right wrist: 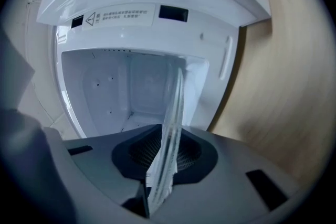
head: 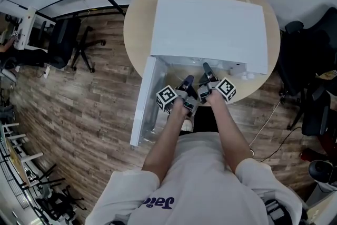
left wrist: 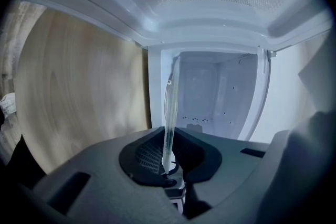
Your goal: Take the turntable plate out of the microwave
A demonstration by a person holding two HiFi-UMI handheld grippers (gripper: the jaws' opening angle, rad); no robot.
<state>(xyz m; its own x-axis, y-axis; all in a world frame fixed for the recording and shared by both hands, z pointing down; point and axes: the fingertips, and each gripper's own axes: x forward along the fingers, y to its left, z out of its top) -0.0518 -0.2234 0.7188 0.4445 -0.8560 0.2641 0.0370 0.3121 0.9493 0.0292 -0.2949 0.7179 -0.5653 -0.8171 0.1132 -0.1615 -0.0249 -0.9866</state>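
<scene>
Step in hand: the grip on the plate is made, the pull-out not yet done. The microwave (head: 210, 29) is seen on a round wooden table (head: 136, 34), its door (head: 143, 105) swung open at the microwave's left side. Both tools are held at the microwave's front opening, side by side.

The left gripper (left wrist: 169, 159) is clenched on the turntable plate (left wrist: 169, 113): the clear glass rim is seen edge-on, pinched between the two dark ribbed pads, with the white cavity (left wrist: 210, 92) behind it. The right gripper (right wrist: 164, 165) is likewise closed onto the plate's rim, the glass running between its pads with no gap seen on either face. So the plate is grasped at two spots on its near edge, both at the mouth of the microwave.

The plate itself is placed at the front of the cavity, its far part reaching back inside. From the head view the glass is barely made out under the microwave's top, so whether it has been lifted off the cavity floor cannot be settled; probably it is not yet clear.

Task judged as roughly mid-way: door open, plate gripped, nothing withdrawn.

Next move, as judged: the plate is to be raised slightly off its seat and drawn straight out of the microwave toward the person, both grippers moved together and kept level with each other. Smooth glass is held only at the rim, so a slip or a twist between the two grips is to be avoided, and the opening's frame and the open door are to be cleared.
</scene>
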